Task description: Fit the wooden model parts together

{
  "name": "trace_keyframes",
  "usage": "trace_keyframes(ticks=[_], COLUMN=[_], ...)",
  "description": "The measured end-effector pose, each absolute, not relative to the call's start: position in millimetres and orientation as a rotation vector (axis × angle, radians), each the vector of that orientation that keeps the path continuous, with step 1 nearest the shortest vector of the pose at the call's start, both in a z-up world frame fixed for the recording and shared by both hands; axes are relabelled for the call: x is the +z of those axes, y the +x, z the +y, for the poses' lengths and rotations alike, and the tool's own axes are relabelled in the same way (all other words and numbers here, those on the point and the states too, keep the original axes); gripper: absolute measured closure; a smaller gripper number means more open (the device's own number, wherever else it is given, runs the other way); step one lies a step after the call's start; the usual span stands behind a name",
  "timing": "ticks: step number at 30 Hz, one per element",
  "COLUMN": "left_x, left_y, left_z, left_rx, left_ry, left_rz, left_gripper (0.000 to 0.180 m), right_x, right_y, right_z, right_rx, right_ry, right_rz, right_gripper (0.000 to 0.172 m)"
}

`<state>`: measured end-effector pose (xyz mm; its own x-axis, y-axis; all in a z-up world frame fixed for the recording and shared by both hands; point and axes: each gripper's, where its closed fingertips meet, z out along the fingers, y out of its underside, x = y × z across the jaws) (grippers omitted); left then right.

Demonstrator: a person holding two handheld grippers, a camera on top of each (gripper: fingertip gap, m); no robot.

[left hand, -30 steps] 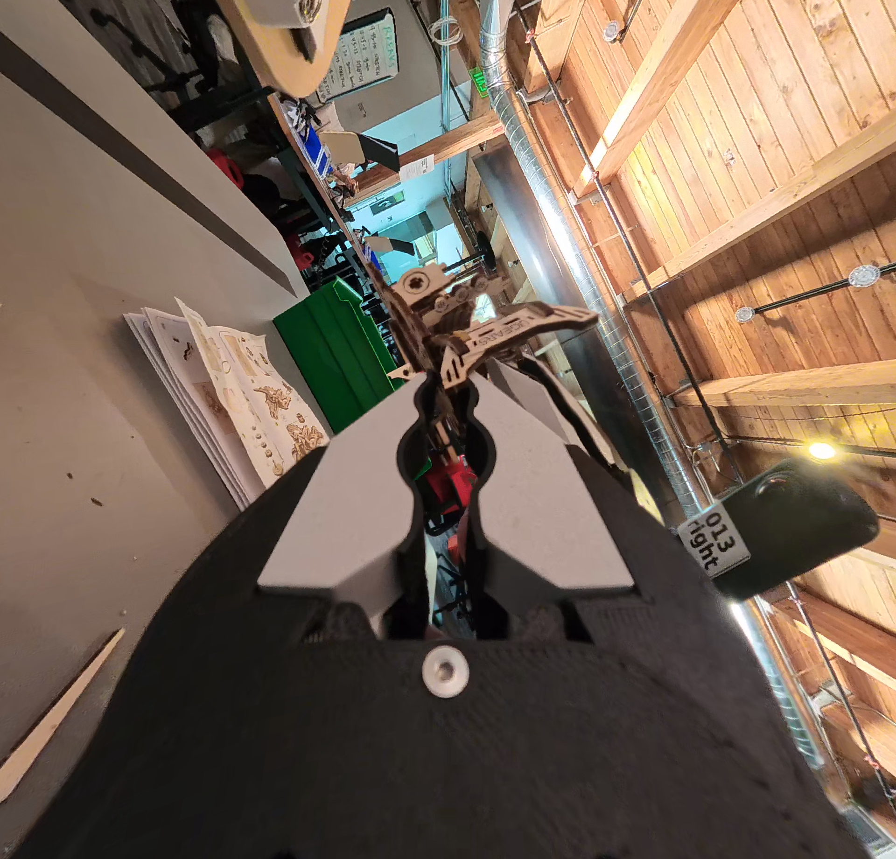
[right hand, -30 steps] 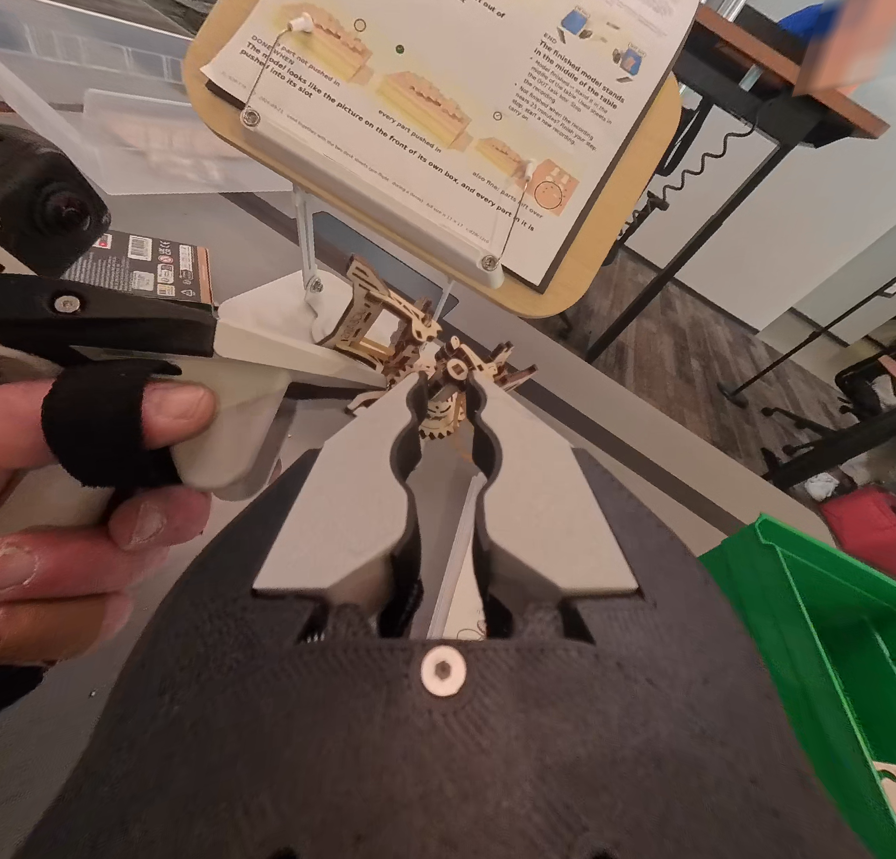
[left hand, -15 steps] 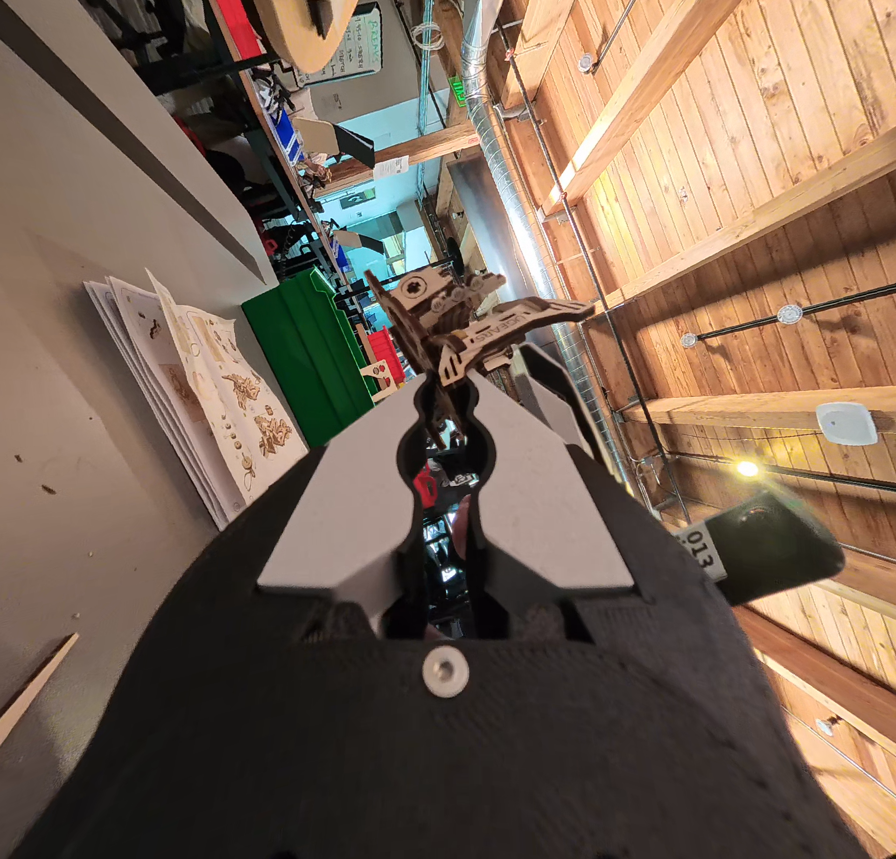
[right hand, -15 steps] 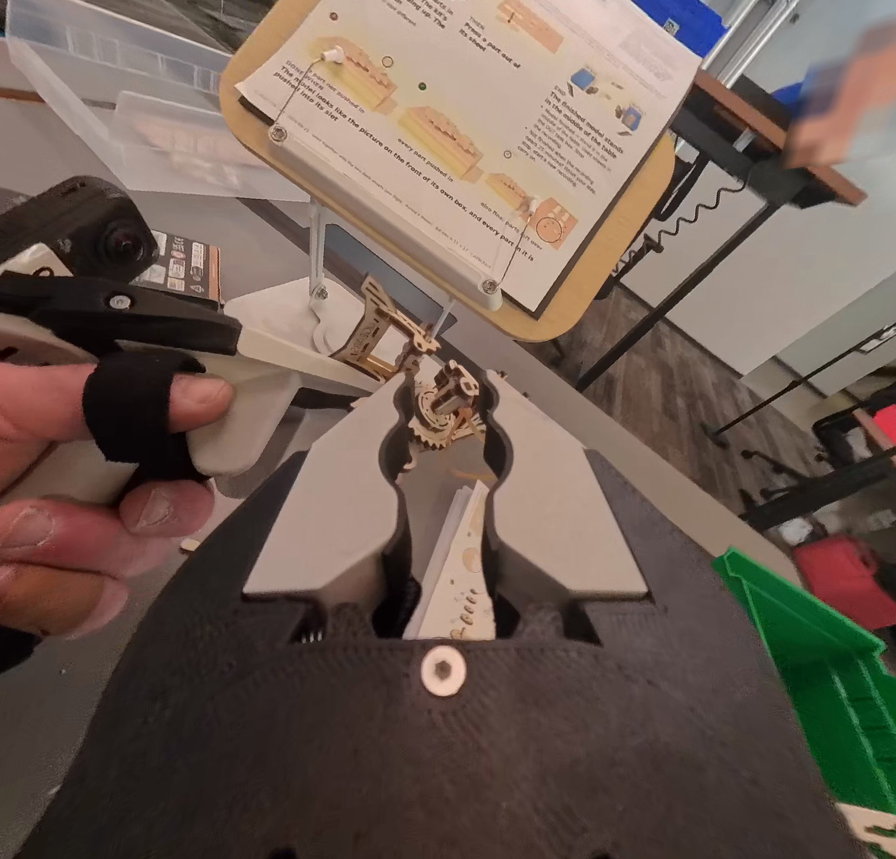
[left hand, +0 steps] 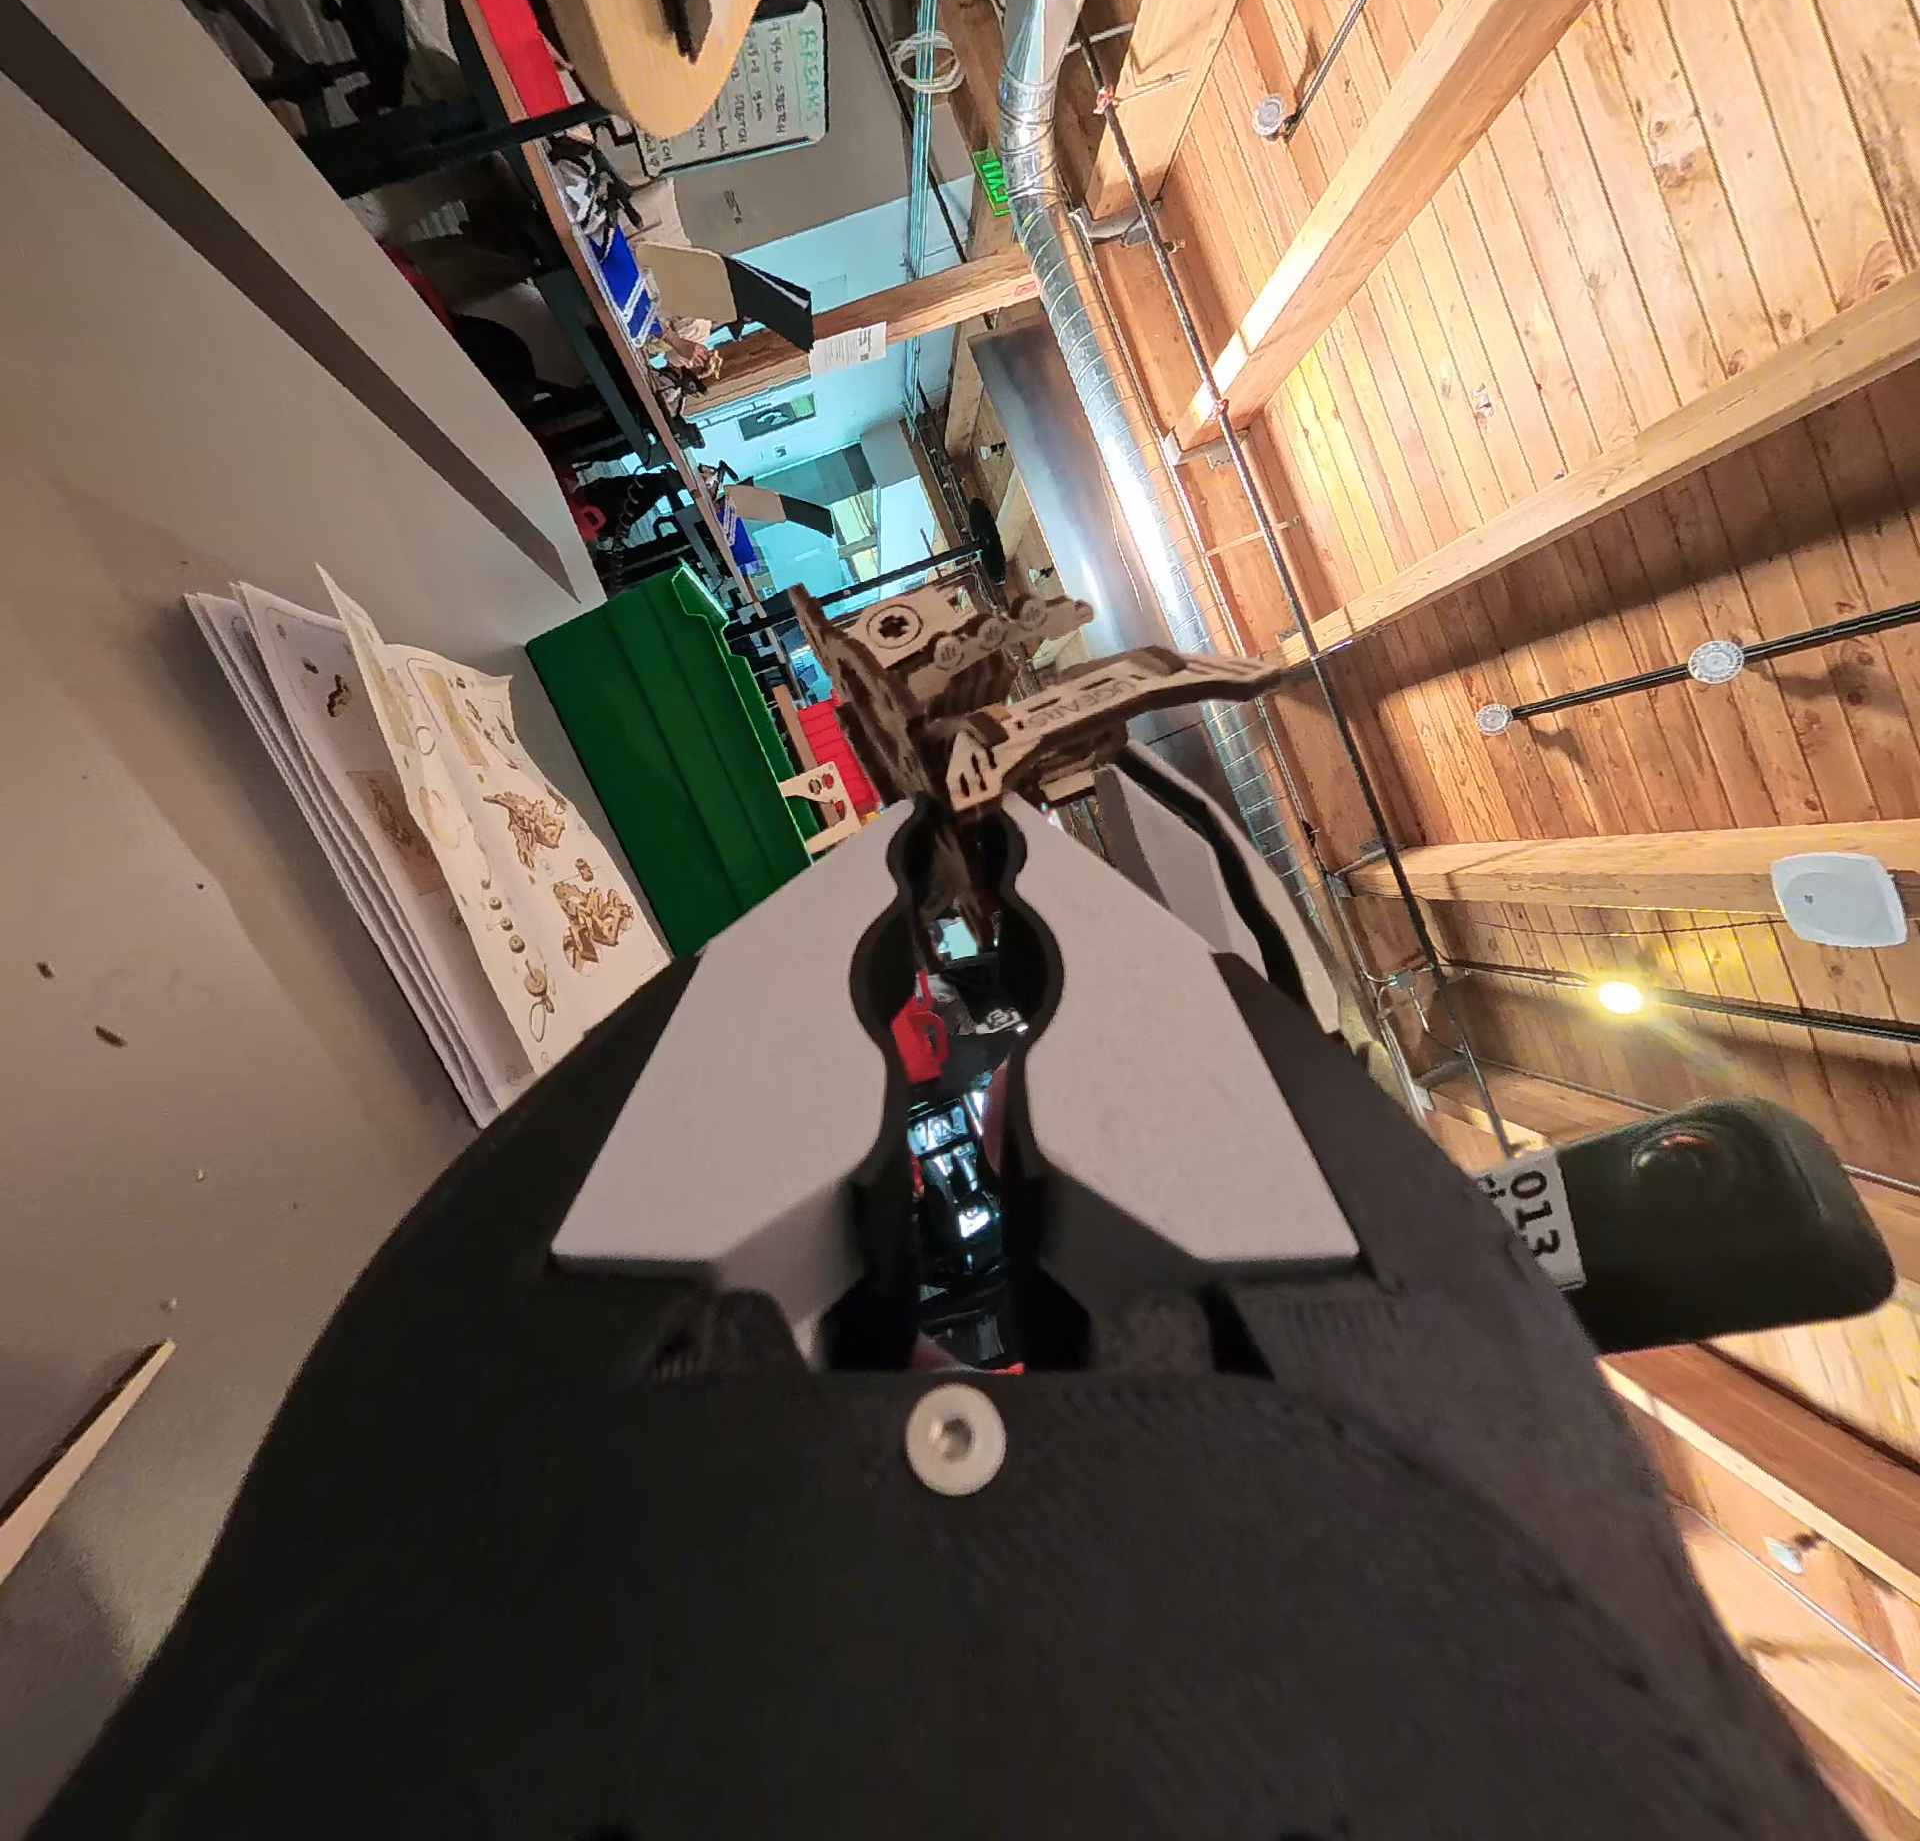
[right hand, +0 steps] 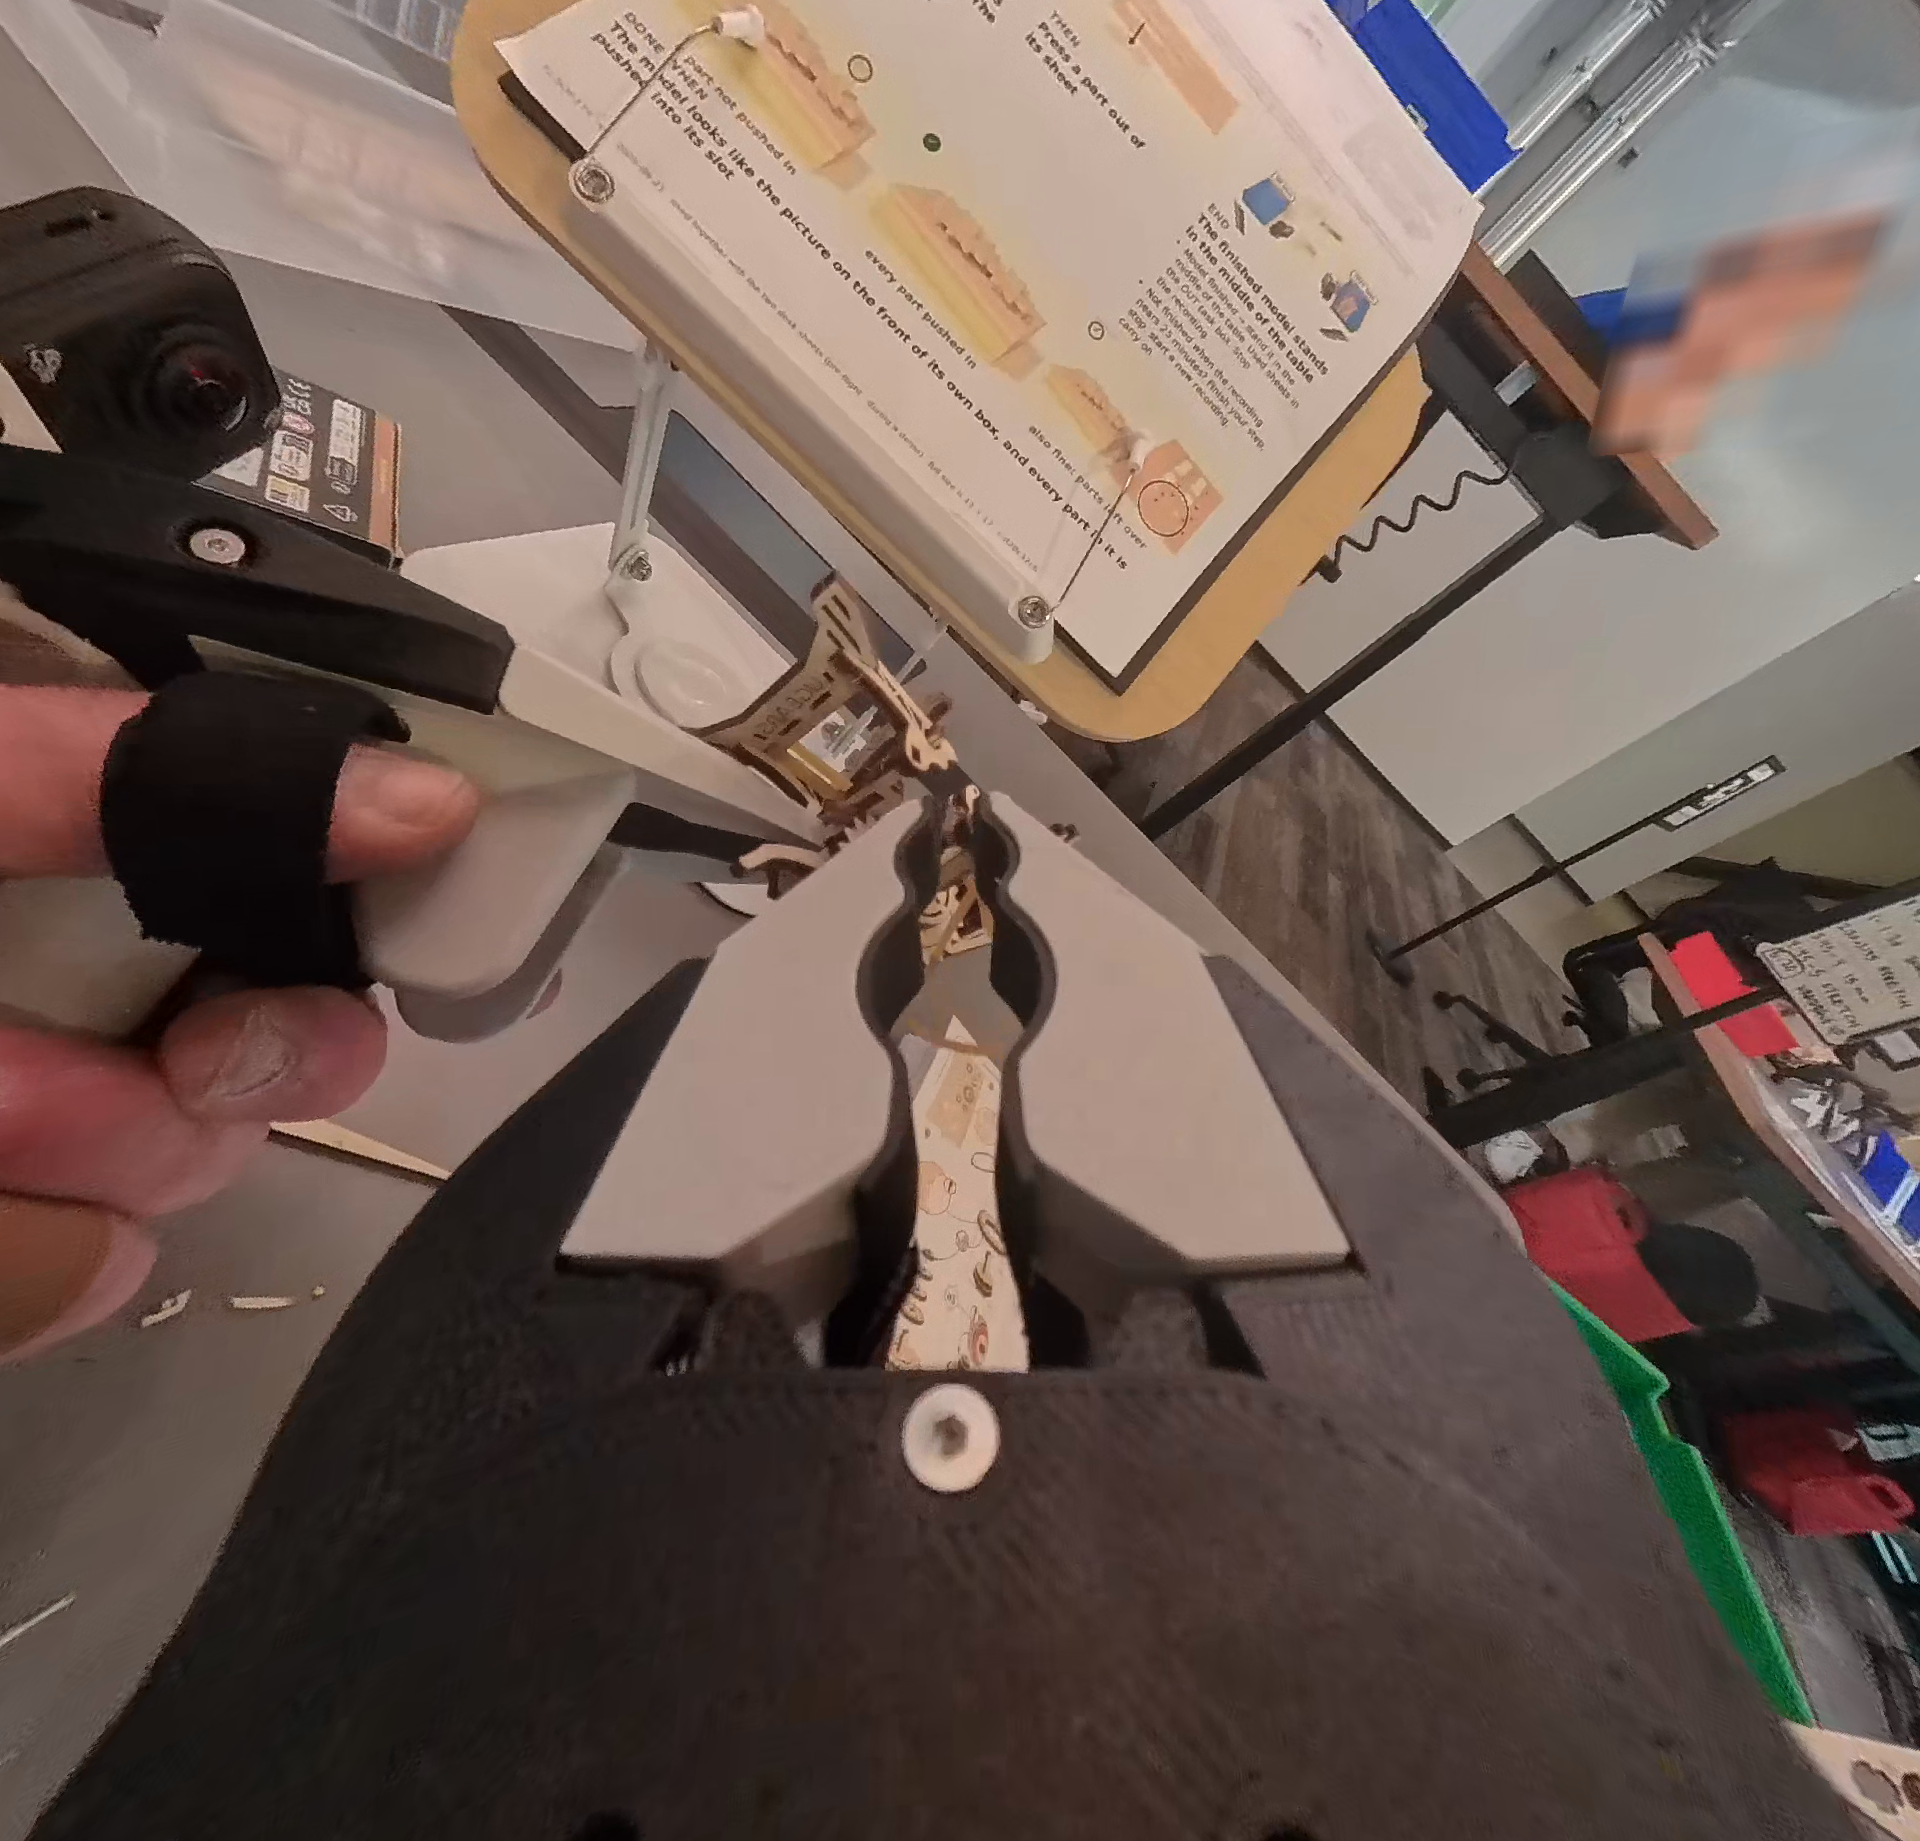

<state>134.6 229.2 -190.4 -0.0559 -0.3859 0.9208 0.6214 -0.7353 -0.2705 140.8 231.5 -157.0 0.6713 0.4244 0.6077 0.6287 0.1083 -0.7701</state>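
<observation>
A small laser-cut wooden model [left hand: 997,711] is held up in the air above the grey table [left hand: 156,648]. My left gripper [left hand: 958,815] is shut on its lower edge. In the right wrist view the model [right hand: 821,726] sits just ahead of my right gripper [right hand: 954,809], which is shut on a thin part at the model's near end. The left gripper's finger [right hand: 582,711] reaches the model from the left, held by a person's hand [right hand: 208,960]. A right gripper finger [left hand: 1174,835] shows behind the model in the left wrist view.
An instruction board on a white stand [right hand: 987,233] rises just behind the model. A green bin [left hand: 665,752] and a stack of paper instruction sheets [left hand: 436,815] lie on the table. A clear plastic box [right hand: 260,108] and a small dark box [right hand: 312,451] sit at the far left. A wooden strip [left hand: 73,1438] lies near the edge. Both grippers' tips are close together, under 4 cm apart.
My right gripper opened around the model's gear, shifted, then closed on a thin part of the model. My left gripper kept its hold while the model tilted slightly.
</observation>
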Motion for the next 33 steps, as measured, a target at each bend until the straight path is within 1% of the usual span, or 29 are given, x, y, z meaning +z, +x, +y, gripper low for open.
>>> trace_keyframes(ticks=[2,7,12,17,24,25,30,33], left_x=[-189,-188,-184,-175,-161,-157,-143,-137], left_y=[134,133,132,134,133,132,132,132], left_z=[229,230,229,225,218,216,205,200], left_rx=[-1.859,-1.830,-1.845,-1.870,-1.837,-1.831,-1.870,-1.933], left_ry=[-1.525,-1.524,-1.504,-1.439,-1.339,-1.314,-1.199,-1.139], left_rz=[-0.252,-0.238,-0.236,-0.192,-0.104,-0.082,0.001,0.016], left_gripper=[0.175,0.175,0.176,0.175,0.175,0.175,0.175,0.175], right_x=[-157,-155,-145,-149,-138,-133,-118,-111], right_y=[141,139,141,143,142,143,141,139], right_z=[232,230,229,231,226,224,210,202], right_rx=[-0.182,-0.133,-0.086,-0.050,-0.004,-0.005,-0.074,-0.186], right_ry=[-1.522,-1.519,-1.510,-1.555,-1.527,-1.505,-1.390,-1.300], right_rz=[-0.903,-0.878,-0.843,-0.838,-0.794,-0.786,-0.836,-0.882], right_gripper=[0.168,0.154,0.152,0.148,0.152,0.159,0.159,0.159])
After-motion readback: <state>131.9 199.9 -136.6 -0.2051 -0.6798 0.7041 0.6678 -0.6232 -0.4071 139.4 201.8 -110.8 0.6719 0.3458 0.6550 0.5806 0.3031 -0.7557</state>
